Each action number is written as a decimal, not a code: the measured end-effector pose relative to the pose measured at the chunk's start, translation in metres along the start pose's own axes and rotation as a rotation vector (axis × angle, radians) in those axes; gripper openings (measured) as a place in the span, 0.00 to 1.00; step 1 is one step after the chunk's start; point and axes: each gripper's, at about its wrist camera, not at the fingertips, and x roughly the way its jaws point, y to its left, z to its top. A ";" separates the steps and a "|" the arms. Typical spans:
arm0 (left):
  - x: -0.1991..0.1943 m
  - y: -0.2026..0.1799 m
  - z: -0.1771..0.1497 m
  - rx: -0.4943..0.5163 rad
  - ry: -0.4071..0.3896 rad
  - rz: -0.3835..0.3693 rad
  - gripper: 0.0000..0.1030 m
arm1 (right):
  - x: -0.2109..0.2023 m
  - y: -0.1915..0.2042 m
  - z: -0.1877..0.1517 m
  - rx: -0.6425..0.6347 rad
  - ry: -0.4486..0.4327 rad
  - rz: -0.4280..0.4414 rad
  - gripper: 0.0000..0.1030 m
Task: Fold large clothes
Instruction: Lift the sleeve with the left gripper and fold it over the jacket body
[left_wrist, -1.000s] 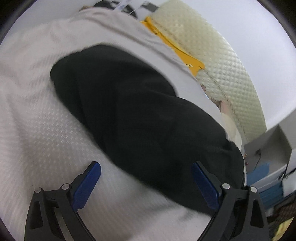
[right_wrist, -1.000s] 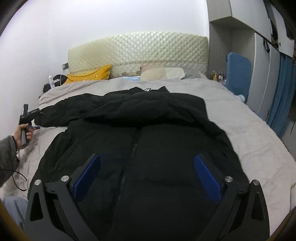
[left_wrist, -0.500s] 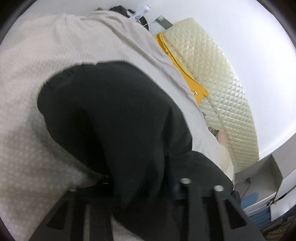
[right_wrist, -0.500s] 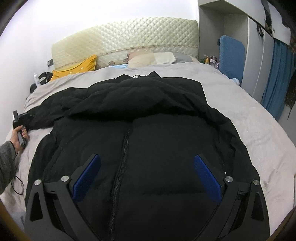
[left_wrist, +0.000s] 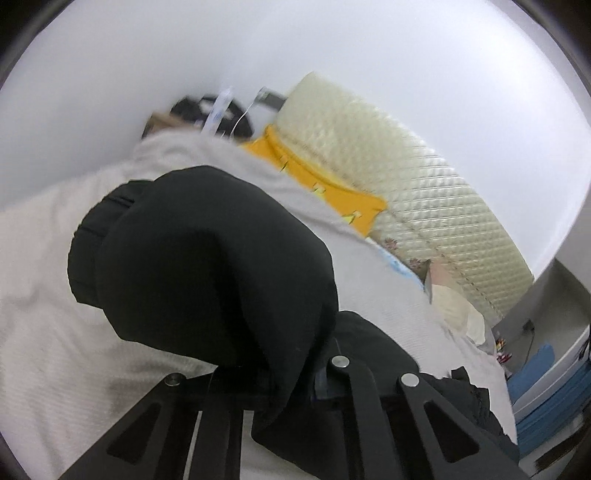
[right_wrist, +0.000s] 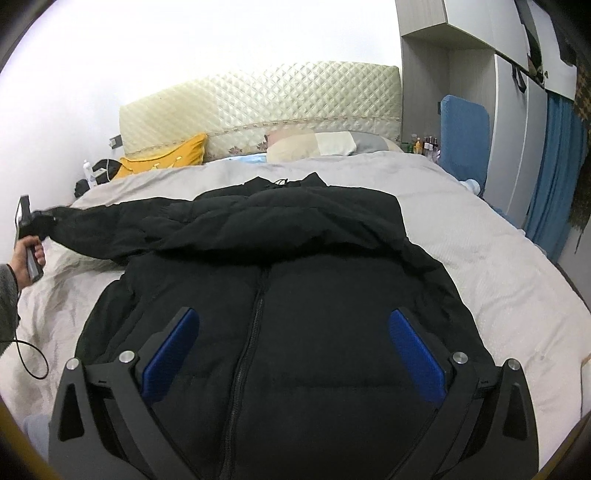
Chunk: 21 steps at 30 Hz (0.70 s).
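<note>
Left claw (left_wrist: 284, 380) pinches jacket sleeve (left_wrist: 207, 266); right claw (right_wrist: 293, 360) gapes.

Black puffer jacket (right_wrist: 303, 295) lies zipped, front up, on the bed, one sleeve (left_wrist: 207, 266) lifted sideways

The jacket (right_wrist: 295, 280) lies spread on the bed (right_wrist: 498, 258), its sleeve (right_wrist: 110, 229) reaching the left edge. Pillows (right_wrist: 325, 144) sit behind it along the headboard (right_wrist: 258, 99).
</note>
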 end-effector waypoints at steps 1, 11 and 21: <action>-0.009 -0.014 0.007 0.018 -0.008 0.001 0.10 | -0.001 -0.001 0.000 -0.004 -0.002 0.000 1.00; -0.088 -0.136 0.019 0.186 -0.060 0.001 0.10 | -0.037 -0.025 -0.001 -0.049 -0.079 0.036 1.00; -0.153 -0.293 0.004 0.382 -0.115 -0.042 0.10 | -0.061 -0.063 0.000 -0.056 -0.143 0.046 1.00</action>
